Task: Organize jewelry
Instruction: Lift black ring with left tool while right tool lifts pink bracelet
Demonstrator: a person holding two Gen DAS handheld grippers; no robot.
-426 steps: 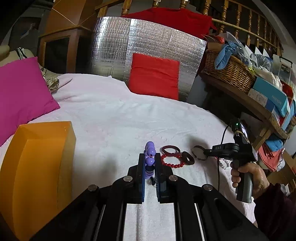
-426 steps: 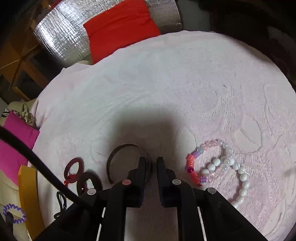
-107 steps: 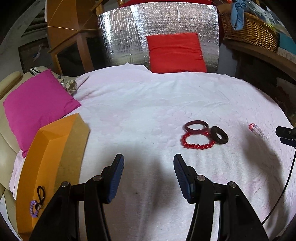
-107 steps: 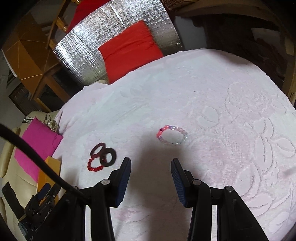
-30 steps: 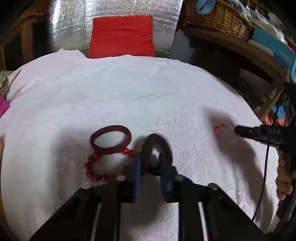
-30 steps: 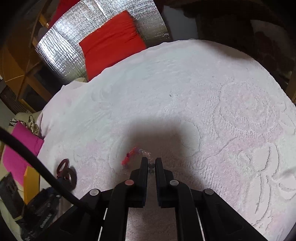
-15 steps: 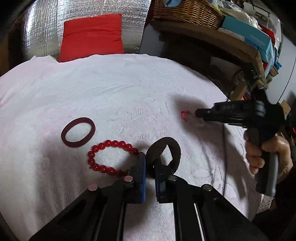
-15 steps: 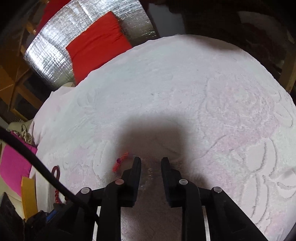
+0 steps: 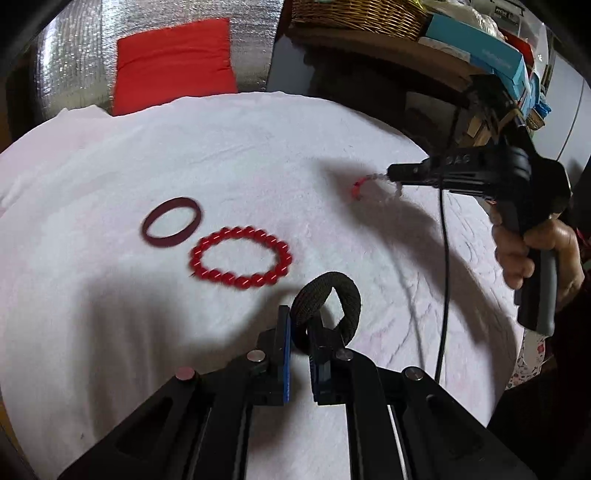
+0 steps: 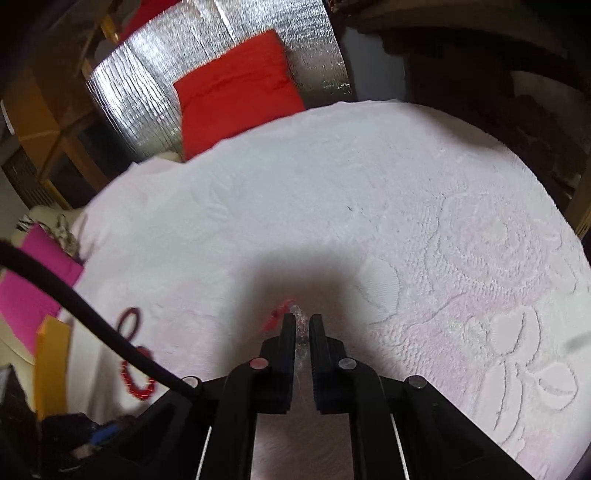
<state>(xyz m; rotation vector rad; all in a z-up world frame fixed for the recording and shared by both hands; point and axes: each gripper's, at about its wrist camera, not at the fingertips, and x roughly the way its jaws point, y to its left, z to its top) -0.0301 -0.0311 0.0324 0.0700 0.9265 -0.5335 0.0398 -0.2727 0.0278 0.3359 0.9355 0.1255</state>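
My left gripper [image 9: 300, 321] is shut on a dark brown woven ring [image 9: 343, 295] and holds it just above the white bedspread [image 9: 110, 155]. A red bead bracelet [image 9: 240, 258] and a dark red bangle [image 9: 171, 221] lie on the spread ahead of it to the left. My right gripper [image 10: 302, 325] is shut on a clear and red bead bracelet [image 10: 295, 317], lifted a little off the spread. In the left wrist view that bracelet [image 9: 369, 182] hangs from the right gripper [image 9: 397, 173] at the far right.
A red cushion [image 9: 173, 62] leans on a silver foil panel [image 9: 66, 74] at the back. A wicker basket [image 9: 354, 14] and boxes fill a shelf at the right. A pink cushion [image 10: 33, 284] and an orange box [image 10: 51, 365] stand at the left.
My left gripper has lifted the brown ring away from the red bead bracelet. My right gripper, slightly open half a second ago, has shut on the clear and red bracelet and raised it.
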